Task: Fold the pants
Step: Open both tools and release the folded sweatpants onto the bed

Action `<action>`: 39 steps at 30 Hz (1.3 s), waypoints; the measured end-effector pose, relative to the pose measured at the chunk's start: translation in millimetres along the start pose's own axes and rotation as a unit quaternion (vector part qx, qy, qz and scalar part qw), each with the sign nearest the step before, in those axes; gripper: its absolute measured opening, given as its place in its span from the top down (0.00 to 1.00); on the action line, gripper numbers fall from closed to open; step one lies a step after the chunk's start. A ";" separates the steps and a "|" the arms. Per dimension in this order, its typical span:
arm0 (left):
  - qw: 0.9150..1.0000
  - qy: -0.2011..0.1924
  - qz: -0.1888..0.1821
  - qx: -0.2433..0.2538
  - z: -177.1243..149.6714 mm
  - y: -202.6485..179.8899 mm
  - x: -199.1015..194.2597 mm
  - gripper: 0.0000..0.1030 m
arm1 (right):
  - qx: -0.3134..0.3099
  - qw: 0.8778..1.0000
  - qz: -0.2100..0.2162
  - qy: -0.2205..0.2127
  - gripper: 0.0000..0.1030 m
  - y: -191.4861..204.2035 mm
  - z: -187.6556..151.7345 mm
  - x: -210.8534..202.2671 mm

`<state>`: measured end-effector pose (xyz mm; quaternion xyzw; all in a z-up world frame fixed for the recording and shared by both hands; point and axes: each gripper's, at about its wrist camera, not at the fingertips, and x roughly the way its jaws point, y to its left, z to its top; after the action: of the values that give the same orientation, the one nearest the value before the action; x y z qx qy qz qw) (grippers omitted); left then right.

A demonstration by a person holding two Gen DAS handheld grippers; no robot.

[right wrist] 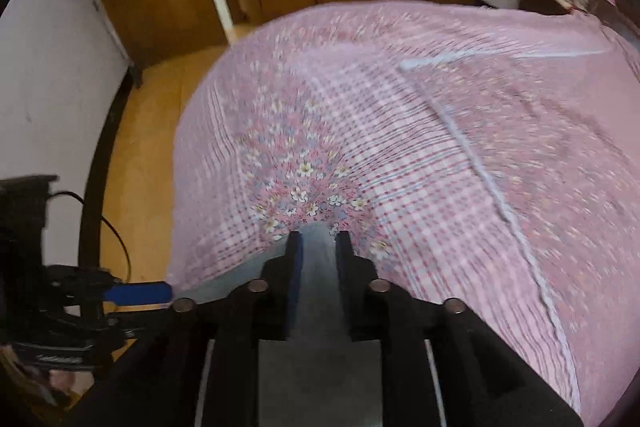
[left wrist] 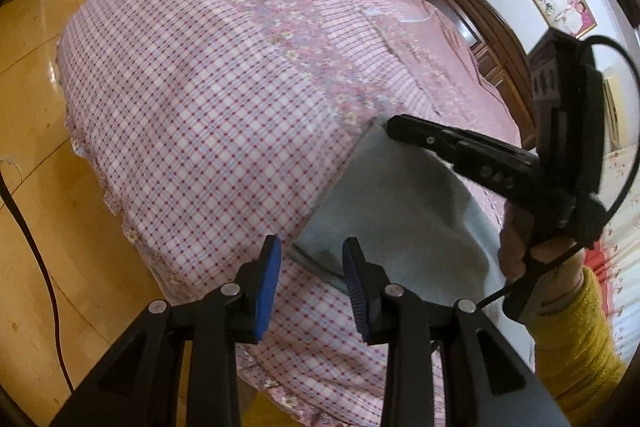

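Pants: pale grey soft-cloth pants (left wrist: 400, 211), lying folded near the front edge of the bed, on a pink checked and flowered bedspread (left wrist: 208, 99).
Left gripper: left gripper (left wrist: 310, 281) hovers over the near corner of the cloth; blue-padded fingers (left wrist: 267, 291) part-open, nothing between them but bedspread and the cloth's edge below; no grip.
Right gripper: right gripper (right wrist: 318, 247) at the far corner of the grey cloth; fingers narrowly apart with grey cloth showing in the gap; whether the pads press it I cannot tell.
Doing it well: judged, take both corners squarely, lift together, carry the fold over evenly so edges meet, then smooth flat.
Hard to make out: right view is motion-blurred; waistband and legs cannot be told apart; the near part of the pants is hidden behind gripper bodies and a yellow knitted sleeve (left wrist: 580, 339).
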<state>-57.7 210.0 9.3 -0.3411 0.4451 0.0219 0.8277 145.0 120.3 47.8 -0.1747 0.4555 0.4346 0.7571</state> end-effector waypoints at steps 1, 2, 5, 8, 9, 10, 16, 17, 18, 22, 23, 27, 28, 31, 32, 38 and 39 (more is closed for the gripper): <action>1.000 -0.001 -0.001 0.003 -0.3 -1.8 -1.7 0.68 | 0.004 1.000 -0.001 -0.007 0.77 -0.5 -3.5 -9.3; 1.000 -0.001 -0.004 0.005 -0.5 -3.6 -2.9 0.68 | 0.010 1.000 -0.006 -0.013 0.76 -1.0 -9.8 -21.8; 1.000 0.005 -0.012 0.002 0.0 -7.5 0.1 0.68 | 0.016 0.999 -0.025 -0.014 0.76 -1.9 -26.7 -48.0; 1.000 0.008 -0.011 -0.009 0.0 -7.0 6.4 0.68 | 0.025 0.998 -0.056 -0.014 0.76 -3.7 -53.7 -75.0; 1.000 0.009 -0.010 -0.007 -0.2 -7.7 8.5 0.68 | 0.033 0.997 -0.066 -0.013 0.76 -5.7 -64.1 -83.6; 1.000 0.009 -0.002 0.001 -0.1 -10.2 11.9 0.68 | 0.045 0.996 -0.073 -0.012 0.76 -8.8 -75.3 -92.3; 0.994 -0.009 0.092 0.054 0.2 -18.1 17.6 0.68 | 0.118 0.988 -0.102 -0.017 0.76 -24.2 -137.4 -131.5; 0.994 -0.012 0.095 0.057 -0.1 -17.5 14.1 0.68 | 0.132 0.985 -0.107 -0.020 0.76 -25.9 -149.8 -138.4; 0.993 -0.014 0.097 0.059 -0.2 -18.2 11.0 0.68 | 0.141 0.984 -0.110 -0.023 0.76 -26.3 -157.5 -143.6; 0.993 -0.020 0.089 0.073 -3.8 -22.8 -0.9 0.68 | 0.183 0.976 -0.114 -0.031 0.76 -23.1 -195.4 -158.3; 0.993 -0.020 0.085 0.077 -2.3 -25.7 -3.4 0.68 | 0.189 0.975 -0.113 -0.031 0.76 -20.2 -202.8 -160.5; 0.993 -0.017 0.064 0.102 -11.0 -42.7 -10.2 0.68 | 0.209 0.970 -0.122 -0.023 0.76 -7.7 -235.4 -160.2; 0.992 -0.014 0.058 0.109 -13.2 -48.7 -9.5 0.68 | 0.212 0.969 -0.127 -0.021 0.75 -6.6 -239.7 -159.4; 0.991 -0.008 0.047 0.126 -19.1 -62.5 -7.9 0.68 | 0.223 0.961 -0.160 -0.018 0.62 0.5 -259.0 -159.4; 0.990 -0.005 0.042 0.133 -21.2 -67.8 -5.7 0.68 | 0.223 0.960 -0.170 -0.018 0.56 2.1 -264.1 -160.0; 0.988 0.009 0.038 0.151 -27.9 -85.6 11.7 0.68 | 0.214 0.953 -0.213 0.008 0.52 2.1 -283.2 -155.4; 0.988 0.009 0.038 0.151 -27.4 -87.4 15.3 0.68 | 0.212 0.953 -0.217 0.011 0.52 1.8 -283.8 -153.6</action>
<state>-38.6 123.0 35.3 -0.1954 0.4636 -0.0167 0.8641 -40.9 -142.8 28.6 -0.1097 0.4961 0.1516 0.8479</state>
